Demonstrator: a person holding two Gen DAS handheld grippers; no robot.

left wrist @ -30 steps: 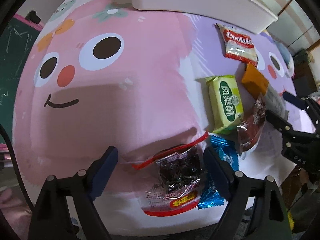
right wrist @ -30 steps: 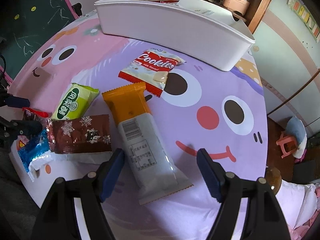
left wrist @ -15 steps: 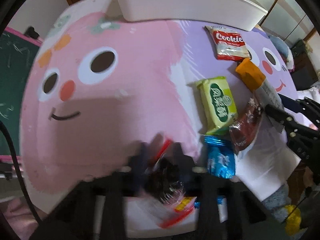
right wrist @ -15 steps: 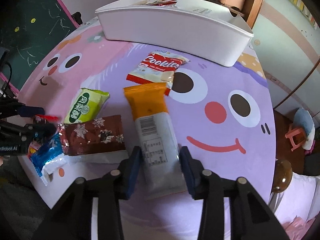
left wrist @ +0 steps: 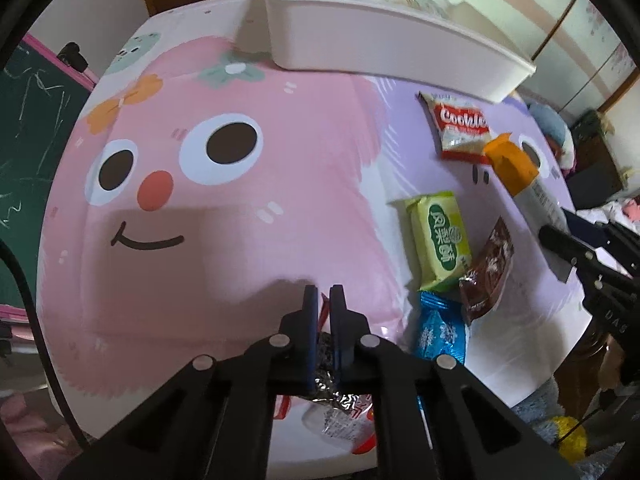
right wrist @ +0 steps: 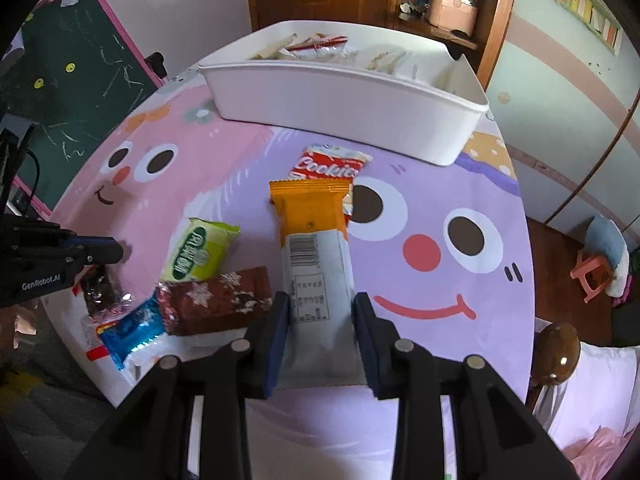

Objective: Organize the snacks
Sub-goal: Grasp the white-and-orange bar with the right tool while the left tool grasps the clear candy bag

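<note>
Both tongs newly closed since a second ago: left gripper (left wrist: 324,300) pinching the dark clear-wrapped snack (right wrist: 100,290) at table edge, right gripper (right wrist: 320,320) clamping the orange-and-white bar (right wrist: 310,248) mid-table; both ready for the white bin (right wrist: 344,108).

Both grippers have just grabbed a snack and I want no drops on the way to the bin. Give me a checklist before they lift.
1. Left gripper jaws shut on the dark clear-wrapped snack: ok, though only the pack's edge is pinched.
2. Right gripper jaws on the orange and white pack: ok, clamped on both sides of its near end.
3. Neighbours clear of the orange and white pack: cannot tell; the brown snowflake pack reaches the jaw.
4. Room in the white bin: ok; snacks inside, space visible.
5. Path to the bin: not ok; the Cookies pack lies between.
</note>
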